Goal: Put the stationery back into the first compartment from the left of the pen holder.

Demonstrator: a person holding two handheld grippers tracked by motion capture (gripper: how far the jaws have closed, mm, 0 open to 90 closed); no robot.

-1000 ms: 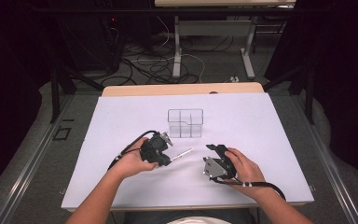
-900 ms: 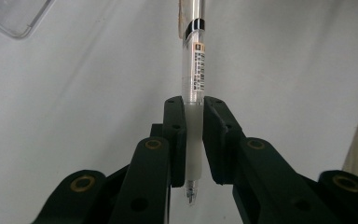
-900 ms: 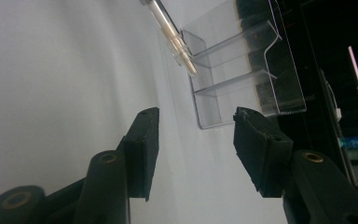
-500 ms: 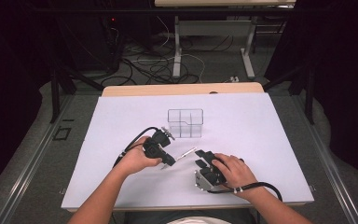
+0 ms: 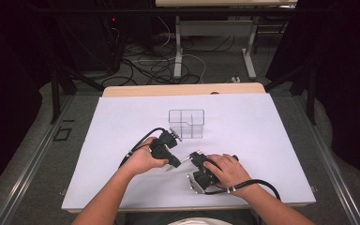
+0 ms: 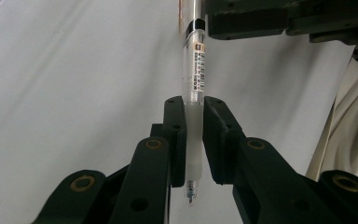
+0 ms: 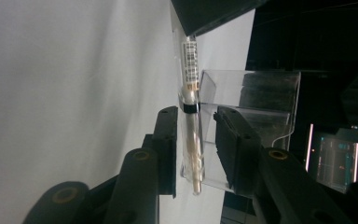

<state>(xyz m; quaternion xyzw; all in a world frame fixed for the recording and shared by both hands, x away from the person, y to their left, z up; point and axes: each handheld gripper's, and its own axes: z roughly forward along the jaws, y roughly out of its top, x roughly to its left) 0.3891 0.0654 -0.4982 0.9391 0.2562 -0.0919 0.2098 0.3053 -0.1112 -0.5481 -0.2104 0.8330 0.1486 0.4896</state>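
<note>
A clear pen (image 6: 194,70) with a black band and a printed label is held by its frosted grip section in my left gripper (image 6: 193,106), which is shut on it. In the high view the pen (image 5: 184,161) spans the gap between my left gripper (image 5: 173,164) and my right gripper (image 5: 193,157) over the white sheet. The right gripper (image 7: 198,115) has the pen's other end (image 7: 189,126) between its jaws. They have just been closing; the left pad touches the barrel and a gap remains at the right pad.
A clear plastic compartment box (image 5: 186,123) stands on the white sheet (image 5: 253,126) just beyond the grippers, and shows as a box (image 7: 261,102) behind the right jaw. Dark floor with cables and table legs lies past the table's wooden far edge (image 5: 183,89).
The right hand has moved left to the left gripper, bringing its jaws around the pen's free end. The jaws have narrowed. The left hand has stayed put with the pen.
</note>
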